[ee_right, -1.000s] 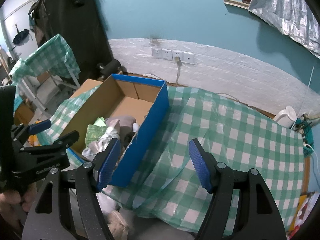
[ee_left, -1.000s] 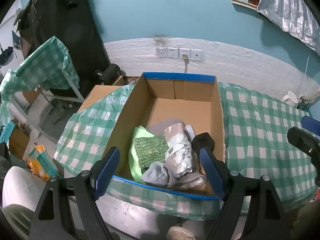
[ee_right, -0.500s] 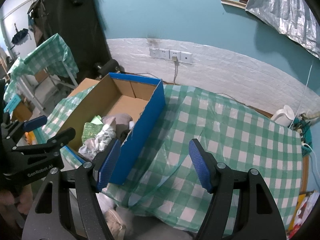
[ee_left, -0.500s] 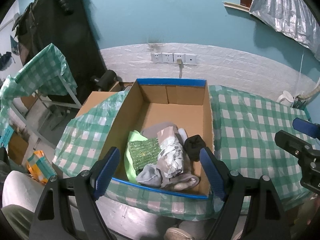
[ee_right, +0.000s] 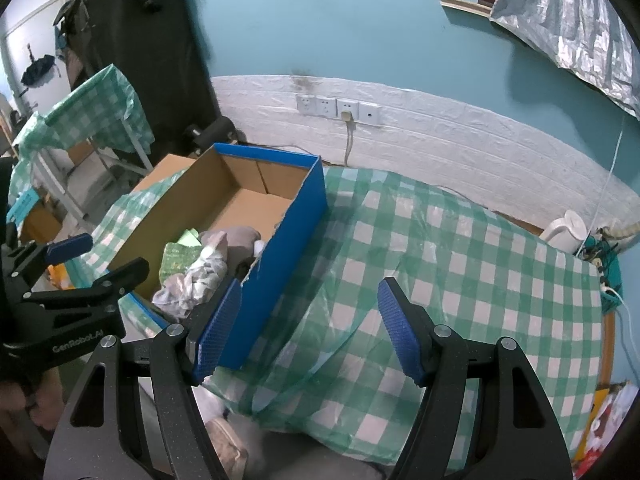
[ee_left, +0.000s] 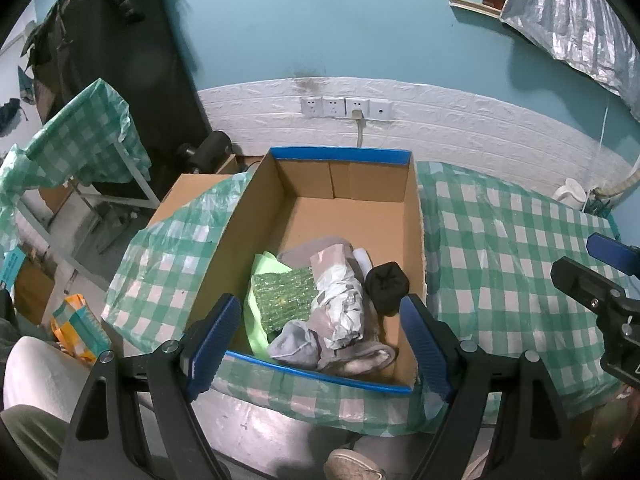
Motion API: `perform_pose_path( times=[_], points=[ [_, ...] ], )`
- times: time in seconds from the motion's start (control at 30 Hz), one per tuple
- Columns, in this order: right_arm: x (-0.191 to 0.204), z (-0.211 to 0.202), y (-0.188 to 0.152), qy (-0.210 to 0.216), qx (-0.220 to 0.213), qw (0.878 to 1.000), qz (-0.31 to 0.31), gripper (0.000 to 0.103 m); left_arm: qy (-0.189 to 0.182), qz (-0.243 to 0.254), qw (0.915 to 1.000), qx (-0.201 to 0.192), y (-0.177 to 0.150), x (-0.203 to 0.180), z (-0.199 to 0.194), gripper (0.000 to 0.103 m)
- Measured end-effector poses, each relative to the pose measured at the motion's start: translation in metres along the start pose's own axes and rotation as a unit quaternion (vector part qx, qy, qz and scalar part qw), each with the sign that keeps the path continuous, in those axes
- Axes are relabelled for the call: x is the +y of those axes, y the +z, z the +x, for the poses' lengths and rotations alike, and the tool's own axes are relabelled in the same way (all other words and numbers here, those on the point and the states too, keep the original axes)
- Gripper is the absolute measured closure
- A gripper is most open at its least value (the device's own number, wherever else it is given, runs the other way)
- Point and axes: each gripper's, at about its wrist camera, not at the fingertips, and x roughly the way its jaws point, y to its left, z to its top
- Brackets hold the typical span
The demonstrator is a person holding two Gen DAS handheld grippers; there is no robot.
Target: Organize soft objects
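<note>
Since the earlier frame your left gripper [ee_left: 320, 340] has drawn back slightly, so the box [ee_left: 416, 240] sits farther off; your right gripper [ee_right: 308, 328] has not shifted. Both sets of fingers stand wide with nothing between them. All soft items [ee_left: 320, 304] lie heaped at the box's near end, directly ahead of and below the left fingers, the box's long axis running away from you. Your right gripper hovers over bare checked bench [ee_right: 460, 260], beside the box; the left is nearer.
</note>
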Motion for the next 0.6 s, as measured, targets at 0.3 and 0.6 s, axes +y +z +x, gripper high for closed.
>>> perform_pose_path(
  times=[0.3, 0.6],
  points=[
    [0.0009, 0.0005, 0.0011, 0.000, 0.001, 1.000, -0.001, 0.032, 0.003, 0.001, 1.0000, 0.001, -0.0012, -0.0011, 0.0014, 0.020],
    [0.0015, 0.0007, 0.0009, 0.000, 0.000, 1.000, 0.000, 0.032, 0.004, 0.001, 1.0000, 0.000, -0.0013, -0.0020, 0.0011, 0.020]
  ],
)
